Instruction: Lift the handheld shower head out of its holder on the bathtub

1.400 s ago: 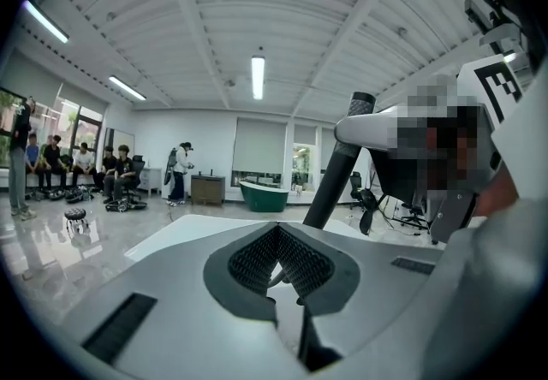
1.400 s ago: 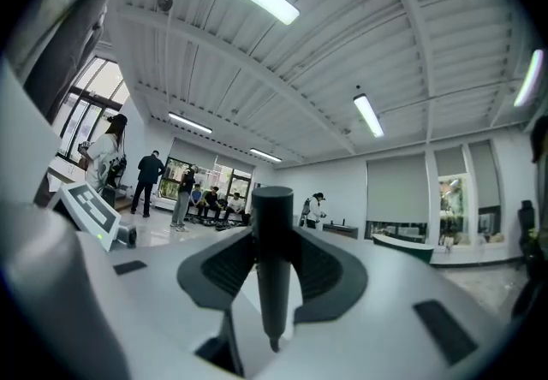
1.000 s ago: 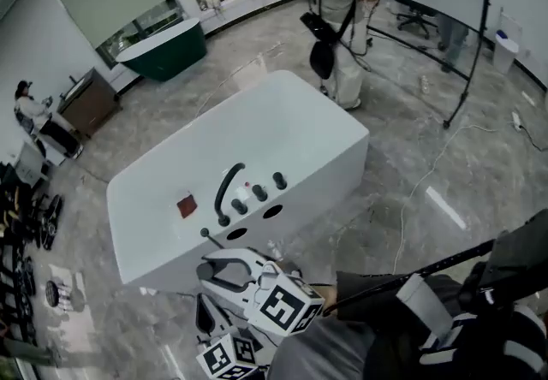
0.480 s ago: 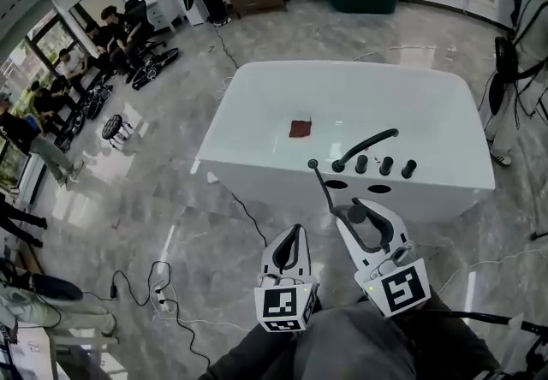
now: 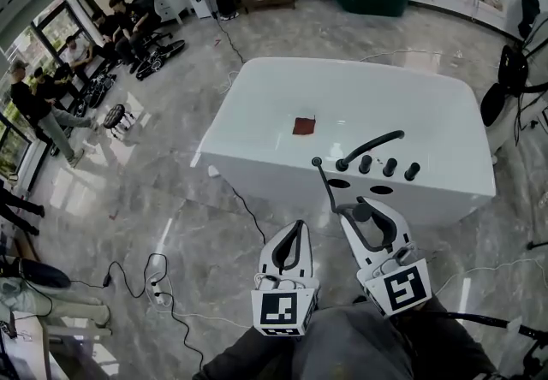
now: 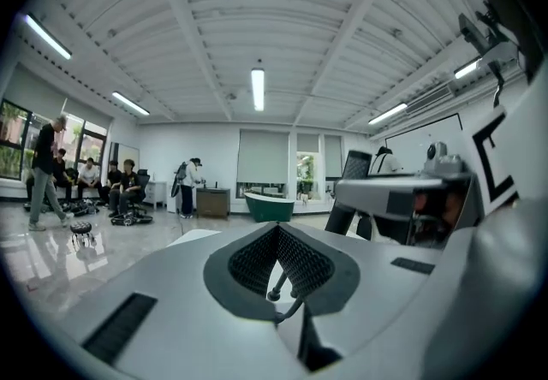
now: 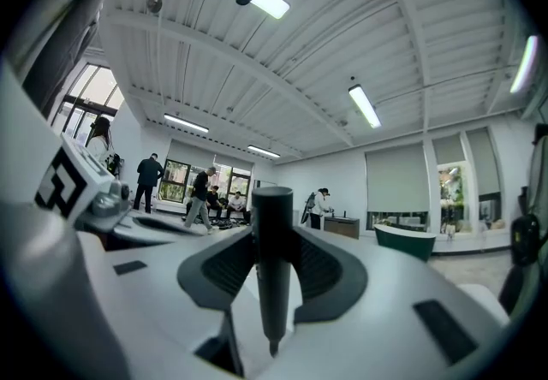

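Gripping the shower head [image 7: 272,284] beside the bathtub [image 5: 282,186], right tongs [image 5: 366,216]; left tongs [image 5: 296,228] closed, empty

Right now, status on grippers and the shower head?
Left gripper shut, empty, short of the tub. Right gripper closed on the black shower head, upright between its jaws; holder not visible. Faucet and knobs just beyond, nothing blocking.
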`<state>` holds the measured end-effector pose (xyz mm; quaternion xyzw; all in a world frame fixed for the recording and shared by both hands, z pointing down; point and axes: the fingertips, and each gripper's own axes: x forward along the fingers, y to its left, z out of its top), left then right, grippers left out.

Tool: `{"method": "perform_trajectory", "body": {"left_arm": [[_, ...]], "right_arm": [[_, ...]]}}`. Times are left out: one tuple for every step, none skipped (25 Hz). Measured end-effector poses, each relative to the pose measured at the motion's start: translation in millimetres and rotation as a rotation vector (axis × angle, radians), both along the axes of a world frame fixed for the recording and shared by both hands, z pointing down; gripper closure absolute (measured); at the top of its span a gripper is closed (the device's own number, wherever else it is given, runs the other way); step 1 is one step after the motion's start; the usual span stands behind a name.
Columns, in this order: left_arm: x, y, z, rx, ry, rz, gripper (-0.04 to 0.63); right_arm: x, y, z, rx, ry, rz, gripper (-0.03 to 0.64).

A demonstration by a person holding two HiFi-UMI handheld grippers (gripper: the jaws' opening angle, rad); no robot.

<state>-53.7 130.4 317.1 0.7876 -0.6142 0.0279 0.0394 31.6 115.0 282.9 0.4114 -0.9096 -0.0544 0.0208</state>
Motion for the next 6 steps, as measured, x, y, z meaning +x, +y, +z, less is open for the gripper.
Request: {"method": "perform_trajectory", "body": {"left_arm": [[2.4,3.2,-14.3,0.029,0.004,0.009,0.592],[4.7,5.8,-27.1,0.06,0.002,0.02,0.592],[6.5,7.8,-37.0,0.088,-0.008,0.03,0.592],[7.7,9.7,-43.7,0.109,-0.022,0.039,0.592],[8.4,11.6,-48.3,0.125,-0.037,0.045,0.592],[9.0,13.5,-51.9,0.139,-0.053,0.051,0.592]], "right_arm": [[-0.6,-0.1,0.0,-0.004,0.001,0.002,0.477],[-1.7,-0.6,0.2,-0.007,0.001,0.004,0.477],[-3.1,-1.1,0.7,-0.01,0.002,0.005,0.477],[-4.8,-1.2,1.4,-0.012,0.003,0.006,0.477],[-6.6,-1.2,2.3,-0.013,0.003,0.006,0.477],[-8.5,-1.0,3.2,-0.014,0.004,0.006,0.477]]}}
